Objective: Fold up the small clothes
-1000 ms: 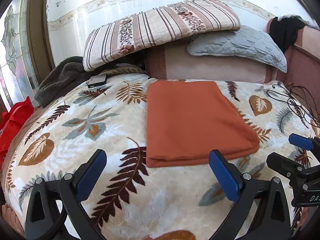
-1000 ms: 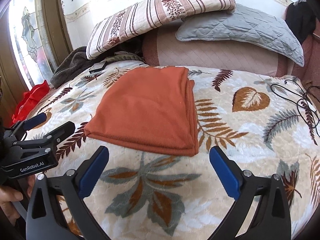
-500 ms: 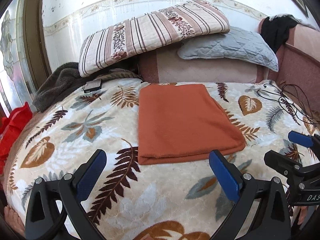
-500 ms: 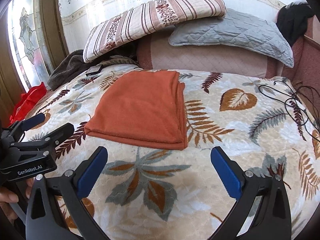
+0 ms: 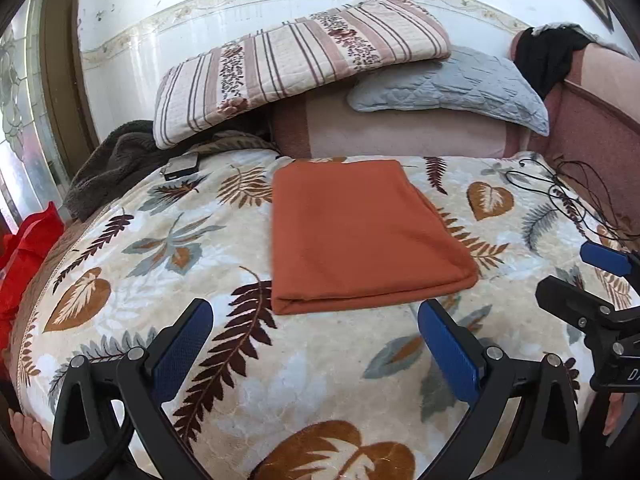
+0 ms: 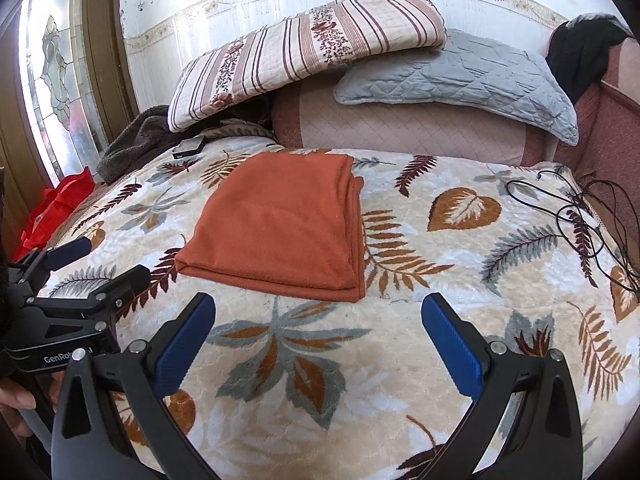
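Observation:
A folded orange garment (image 5: pixel 360 236) lies flat as a neat rectangle on the leaf-patterned blanket (image 5: pixel 200 240); it also shows in the right wrist view (image 6: pixel 280 228). My left gripper (image 5: pixel 316 344) is open and empty, held back from the garment's near edge. My right gripper (image 6: pixel 316 340) is open and empty, also short of the garment's near edge. The right gripper shows at the right edge of the left wrist view (image 5: pixel 600 280). The left gripper shows at the left edge of the right wrist view (image 6: pixel 84 264).
A striped pillow (image 5: pixel 296 68) and a grey pillow (image 5: pixel 452 84) lean at the headboard. A dark blanket (image 5: pixel 116 156) and a small black device (image 5: pixel 182 166) lie at back left. Black cables (image 6: pixel 580 216) lie at right. A red bag (image 5: pixel 24 248) sits beside the bed at left.
Both grippers have drawn back from the folded garment, which now looks smaller and farther. The garment has not moved and both grippers stay open.

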`<action>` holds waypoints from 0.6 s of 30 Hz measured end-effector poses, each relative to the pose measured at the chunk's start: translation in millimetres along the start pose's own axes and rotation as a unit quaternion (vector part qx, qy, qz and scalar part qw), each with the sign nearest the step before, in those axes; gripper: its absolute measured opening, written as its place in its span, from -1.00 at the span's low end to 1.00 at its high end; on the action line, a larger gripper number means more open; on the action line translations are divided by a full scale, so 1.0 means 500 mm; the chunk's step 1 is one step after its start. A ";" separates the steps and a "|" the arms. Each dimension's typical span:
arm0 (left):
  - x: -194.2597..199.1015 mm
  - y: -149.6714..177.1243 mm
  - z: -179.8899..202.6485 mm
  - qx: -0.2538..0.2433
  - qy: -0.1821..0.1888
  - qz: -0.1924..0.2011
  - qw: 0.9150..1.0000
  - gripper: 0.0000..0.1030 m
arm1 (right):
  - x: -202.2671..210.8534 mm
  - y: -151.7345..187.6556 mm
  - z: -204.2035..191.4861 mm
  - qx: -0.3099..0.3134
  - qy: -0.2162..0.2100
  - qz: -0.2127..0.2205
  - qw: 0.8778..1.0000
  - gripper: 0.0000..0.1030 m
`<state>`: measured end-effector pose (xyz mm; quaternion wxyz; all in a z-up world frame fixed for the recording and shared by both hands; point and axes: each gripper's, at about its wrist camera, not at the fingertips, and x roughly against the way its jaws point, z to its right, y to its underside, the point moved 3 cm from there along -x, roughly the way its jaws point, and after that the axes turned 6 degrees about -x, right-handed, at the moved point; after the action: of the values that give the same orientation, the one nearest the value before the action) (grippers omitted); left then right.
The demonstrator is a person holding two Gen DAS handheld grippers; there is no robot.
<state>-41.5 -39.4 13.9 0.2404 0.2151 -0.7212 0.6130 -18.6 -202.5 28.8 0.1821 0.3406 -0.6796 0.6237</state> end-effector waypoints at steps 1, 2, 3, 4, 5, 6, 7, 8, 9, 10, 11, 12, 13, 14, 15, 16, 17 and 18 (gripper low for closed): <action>0.002 -0.002 0.002 -0.003 0.001 0.000 1.000 0.99 | 0.002 -0.002 -0.001 0.000 -0.001 0.001 1.000 1.00; 0.004 -0.004 0.004 -0.005 0.001 0.001 1.000 0.99 | 0.005 -0.003 -0.002 0.000 -0.001 0.002 1.000 1.00; 0.006 -0.005 0.005 -0.008 0.002 0.002 1.000 0.99 | 0.007 -0.005 -0.003 0.000 -0.002 0.003 1.000 1.00; 0.008 -0.008 0.008 -0.011 0.003 0.003 1.000 0.99 | 0.008 -0.006 -0.004 0.000 -0.002 0.003 1.000 1.00; 0.011 -0.011 0.010 -0.013 0.004 0.004 1.000 0.99 | 0.010 -0.007 -0.006 0.001 -0.002 0.004 1.000 1.00; 0.014 -0.013 0.010 -0.013 0.005 0.005 1.000 0.99 | 0.013 -0.009 -0.007 0.002 -0.001 0.006 1.000 1.00; 0.015 -0.014 0.010 -0.013 0.006 0.006 1.000 0.99 | 0.015 -0.010 -0.007 0.002 -0.001 0.006 1.000 1.00; 0.018 -0.017 0.009 -0.011 0.007 0.007 1.000 0.99 | 0.018 -0.011 -0.007 0.001 -0.001 0.007 1.000 1.00; 0.019 -0.018 0.009 -0.010 0.007 0.007 1.000 0.99 | 0.019 -0.011 -0.007 0.001 -0.001 0.008 1.000 1.00; 0.022 -0.019 0.008 -0.008 0.009 0.007 1.000 0.99 | 0.021 -0.012 -0.007 0.000 0.000 0.008 1.000 1.00; 0.022 -0.020 0.007 -0.008 0.011 0.007 1.000 0.99 | 0.023 -0.013 -0.006 0.000 0.000 0.009 1.000 1.00; 0.023 -0.021 0.008 -0.009 0.011 0.007 1.000 0.99 | 0.024 -0.013 -0.005 0.000 0.000 0.009 1.000 1.00; 0.024 -0.022 0.009 -0.011 0.011 0.007 1.000 0.99 | 0.025 -0.014 -0.004 0.000 0.000 0.010 1.000 1.00; 0.027 -0.022 0.010 -0.012 0.010 0.008 1.000 0.99 | 0.026 -0.015 -0.003 0.000 0.000 0.010 1.000 1.00; 0.029 -0.023 0.011 -0.013 0.011 0.008 1.000 0.99 | 0.027 -0.015 -0.002 0.000 0.000 0.010 1.000 1.00; 0.031 -0.024 0.011 -0.013 0.012 0.008 1.000 0.99 | 0.028 -0.015 -0.001 -0.001 0.000 0.010 1.000 1.00; 0.032 -0.025 0.012 -0.012 0.013 0.008 1.000 0.99 | 0.028 -0.015 -0.001 -0.001 0.000 0.011 1.000 1.00; 0.033 -0.026 0.012 -0.011 0.015 0.008 1.000 0.99 | 0.028 -0.016 0.000 -0.001 -0.001 0.011 1.000 1.00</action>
<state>-47.2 -47.6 33.3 0.2486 0.1973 -0.7262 0.6098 -23.1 -205.5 43.9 0.1751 0.3338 -0.6838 0.6248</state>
